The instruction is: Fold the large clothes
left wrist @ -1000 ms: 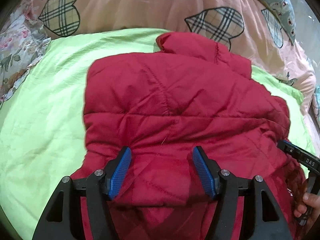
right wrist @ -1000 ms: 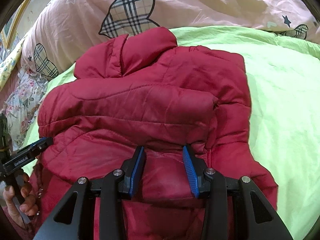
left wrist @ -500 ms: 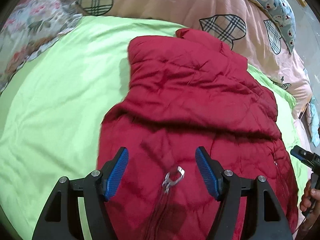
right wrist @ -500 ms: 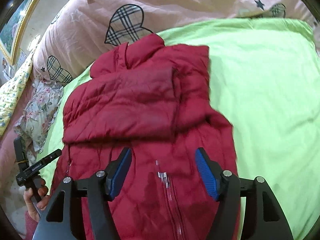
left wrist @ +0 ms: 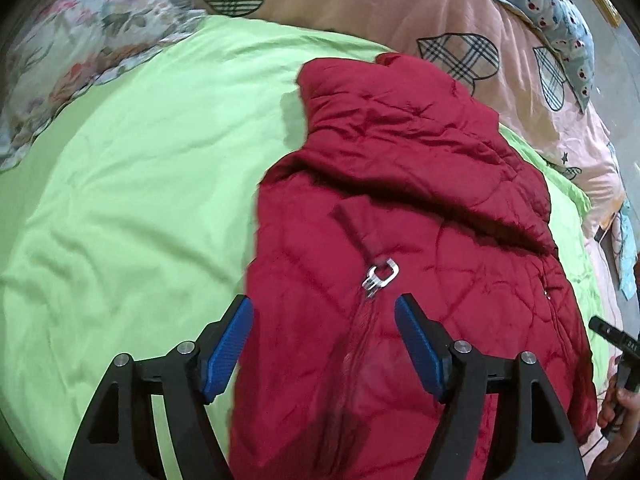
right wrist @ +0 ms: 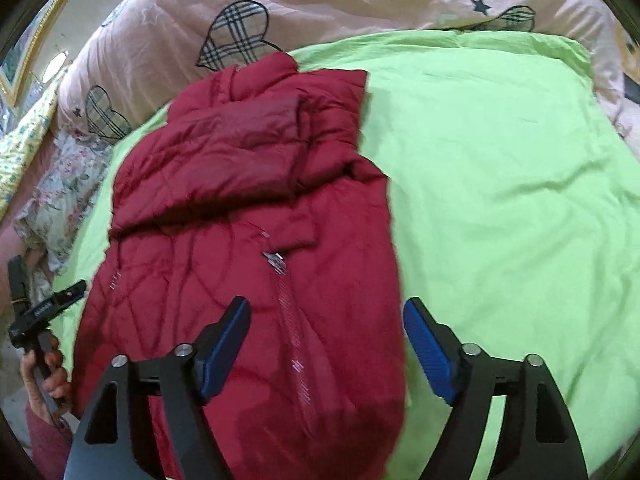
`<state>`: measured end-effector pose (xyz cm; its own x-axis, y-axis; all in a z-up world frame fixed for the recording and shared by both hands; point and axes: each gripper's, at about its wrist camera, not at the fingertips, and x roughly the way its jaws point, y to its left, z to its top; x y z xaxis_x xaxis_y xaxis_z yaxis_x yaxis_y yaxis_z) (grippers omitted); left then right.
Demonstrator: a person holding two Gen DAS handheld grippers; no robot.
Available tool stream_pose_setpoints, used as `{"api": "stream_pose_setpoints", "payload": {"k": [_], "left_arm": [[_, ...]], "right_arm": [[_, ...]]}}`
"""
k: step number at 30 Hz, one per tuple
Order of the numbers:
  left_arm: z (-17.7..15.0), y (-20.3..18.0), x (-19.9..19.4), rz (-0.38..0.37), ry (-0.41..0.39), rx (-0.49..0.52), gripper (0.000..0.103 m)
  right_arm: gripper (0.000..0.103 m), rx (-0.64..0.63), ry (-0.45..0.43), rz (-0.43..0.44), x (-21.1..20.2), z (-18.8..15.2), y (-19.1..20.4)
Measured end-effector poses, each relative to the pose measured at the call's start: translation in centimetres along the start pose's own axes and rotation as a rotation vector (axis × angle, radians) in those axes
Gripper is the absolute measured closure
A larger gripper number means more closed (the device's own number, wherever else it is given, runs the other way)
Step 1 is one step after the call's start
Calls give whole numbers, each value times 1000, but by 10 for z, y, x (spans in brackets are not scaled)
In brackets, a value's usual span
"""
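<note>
A red quilted jacket [left wrist: 400, 216] lies on the lime green sheet [left wrist: 128, 200], front up, with its sleeves folded across the chest; it also shows in the right wrist view [right wrist: 248, 208]. A silver zipper pull [left wrist: 382, 276] shows at mid-front. My left gripper [left wrist: 324, 344] is open and empty, hovering over the jacket's lower left part. My right gripper [right wrist: 326, 344] is open and empty over the jacket's lower right edge. The other gripper shows at the edge of each view [left wrist: 612, 332] [right wrist: 44, 304].
A pink quilt with plaid hearts [right wrist: 360, 4] is bunched along the far side. A floral cloth [left wrist: 80, 36] lies at the far left. A blue patterned pillow [left wrist: 560, 20] sits at the far right. Green sheet [right wrist: 500, 184] spreads right of the jacket.
Both grippers have pulled back and up from the jacket's hem. The lower front with the zipper now shows, and the jaws stand wider.
</note>
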<state>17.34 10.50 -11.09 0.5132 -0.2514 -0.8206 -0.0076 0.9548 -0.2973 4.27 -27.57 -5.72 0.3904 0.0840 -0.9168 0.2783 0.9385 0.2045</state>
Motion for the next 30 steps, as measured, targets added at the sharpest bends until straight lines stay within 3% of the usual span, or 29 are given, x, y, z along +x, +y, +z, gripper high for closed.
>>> {"api": "stream_pose_setpoints", "payload": {"k": [10,14,16,20,22,30], "left_arm": [[-35,28,-33,-19,31,-40,21],[-51,35,-43,-14,59,-29,21],[-58,36,-48,-7,70,-23,21],[-73,44,-56,-3,90,-22,20],[-81,48,-57,-4,106,-25,21],[-99,47,-52,-60,150,-26,21]], "right_arm": [[19,16,162,24,8,-55,0],[19,18,189,60,0,-76,-5],[23,27,188,71,-8,-82,-10],[48,60,192,125,-20,-93,-23],[54,72,191,134,-24,-98,-30],[56,75,178,158,-26,-102,-29]]}}
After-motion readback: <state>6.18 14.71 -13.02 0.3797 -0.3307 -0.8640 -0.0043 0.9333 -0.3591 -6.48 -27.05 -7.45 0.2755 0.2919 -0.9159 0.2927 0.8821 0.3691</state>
